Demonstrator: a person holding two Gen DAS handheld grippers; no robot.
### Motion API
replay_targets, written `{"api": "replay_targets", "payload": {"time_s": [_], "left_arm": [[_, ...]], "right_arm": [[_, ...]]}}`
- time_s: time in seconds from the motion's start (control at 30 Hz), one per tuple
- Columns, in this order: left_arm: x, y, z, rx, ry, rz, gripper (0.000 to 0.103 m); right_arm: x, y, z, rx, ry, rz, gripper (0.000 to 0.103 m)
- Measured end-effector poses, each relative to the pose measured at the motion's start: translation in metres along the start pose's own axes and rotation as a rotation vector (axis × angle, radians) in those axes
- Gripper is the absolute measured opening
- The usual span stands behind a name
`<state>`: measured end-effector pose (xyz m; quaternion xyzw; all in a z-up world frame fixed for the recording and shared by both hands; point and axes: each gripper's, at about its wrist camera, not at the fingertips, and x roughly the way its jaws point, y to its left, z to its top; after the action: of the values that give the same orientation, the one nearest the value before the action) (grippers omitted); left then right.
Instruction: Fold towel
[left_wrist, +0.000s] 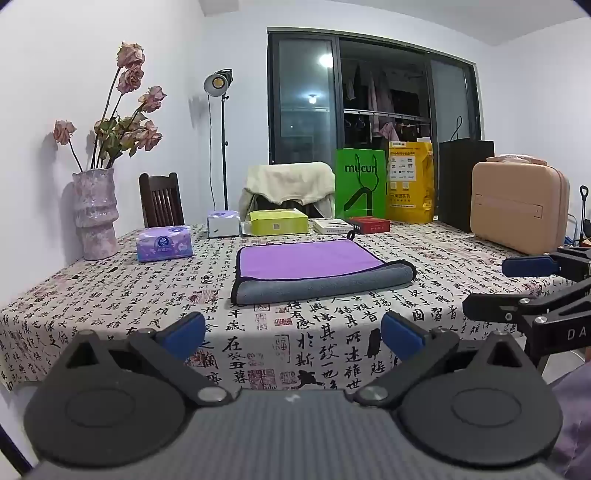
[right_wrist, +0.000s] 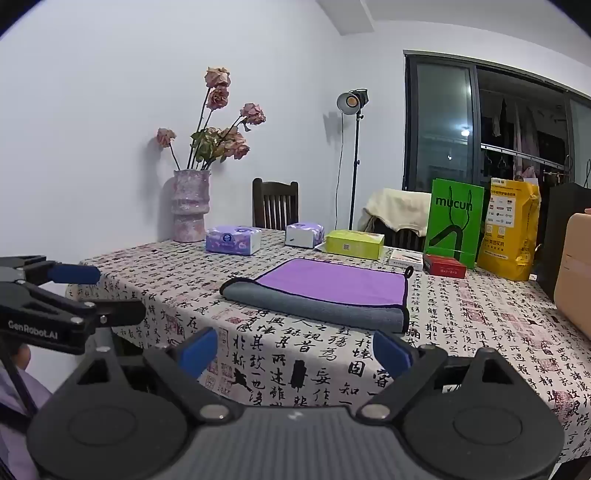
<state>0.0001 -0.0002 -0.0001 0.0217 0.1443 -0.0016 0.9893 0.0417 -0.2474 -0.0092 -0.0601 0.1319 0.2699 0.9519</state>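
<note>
Towel lies ahead of both my grippers, long axis crosswise; left gripper and right gripper spread apart, empty, about equally near.

Towel purple-grey, folded flat, grey fold facing table's near edge.

Green bag: "mucun" is read in dark letters across the upper face; the last letter is cut by the drawn figure in the left wrist view
Left gripper: "GenRobot.AI" is printed white on its black body, seen from the right wrist view
Right gripper: "DA" is caught on its black arm at the frame edge; the rest is cut off
Tablecloth: black Chinese calligraphy and red seal stamps are spread all over
Yellow bag: logos and Chinese print are noted; too small to be read
</note>
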Motion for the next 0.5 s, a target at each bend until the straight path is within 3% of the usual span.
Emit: {"api": "replay_targets", "payload": {"time_s": [0.5], "left_arm": [[-0.0008,-0.0009,0.0017,0.003,-0.016,0.004,0.103]], "right_arm": [[-0.0003,-0.0015,0.0007,-0.002,0.001,-0.008,0.092]]}}
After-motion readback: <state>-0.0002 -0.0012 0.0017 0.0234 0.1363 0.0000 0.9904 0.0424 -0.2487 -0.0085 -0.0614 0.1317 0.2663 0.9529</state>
